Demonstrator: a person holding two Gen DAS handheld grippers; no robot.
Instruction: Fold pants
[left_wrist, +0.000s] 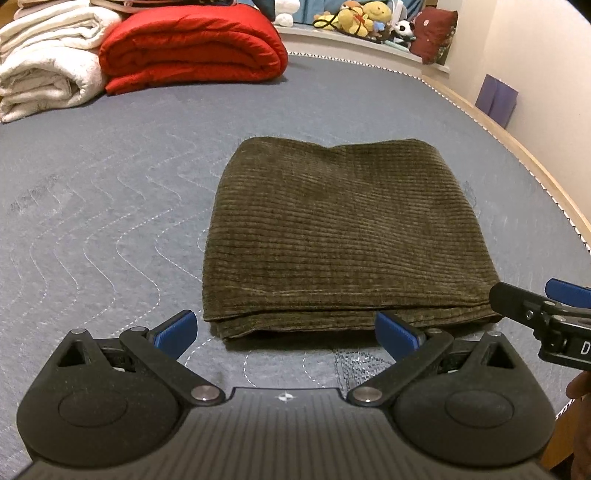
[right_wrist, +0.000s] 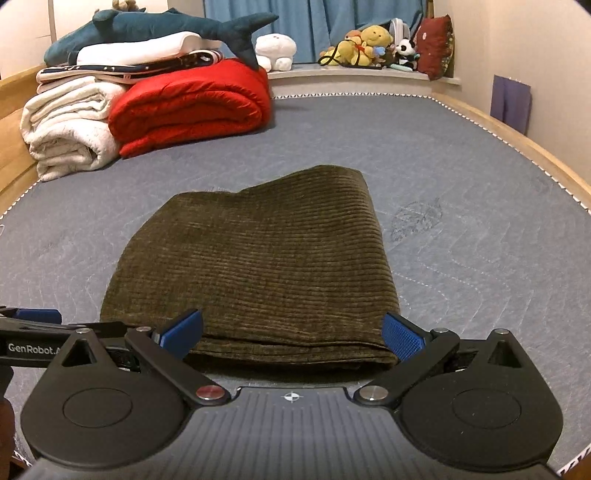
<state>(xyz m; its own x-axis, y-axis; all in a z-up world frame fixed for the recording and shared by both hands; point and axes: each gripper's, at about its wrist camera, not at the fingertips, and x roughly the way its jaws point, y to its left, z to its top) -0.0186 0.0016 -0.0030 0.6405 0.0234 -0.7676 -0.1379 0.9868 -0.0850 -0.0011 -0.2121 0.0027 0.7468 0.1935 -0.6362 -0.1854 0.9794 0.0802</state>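
Both fisheye views sit low at the near edge of the mattress (left_wrist: 110, 155), each looking forward along its own gripper's blue fingers (left_wrist: 177, 328) toward the far windowsill. The left wrist camera stands left of the folded pants (left_wrist: 343, 229), the right one more squarely before them (close, almost at their near hem). They share the pants, the red quilt (right_wrist: 192, 107) and the plush toys (right_wrist: 369, 44).

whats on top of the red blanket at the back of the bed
In the right wrist view, a blue plush shark's tail rests on the red blanket; its body lies on the folded white bedding beside it. The shark hides the blanket's top at that spot.
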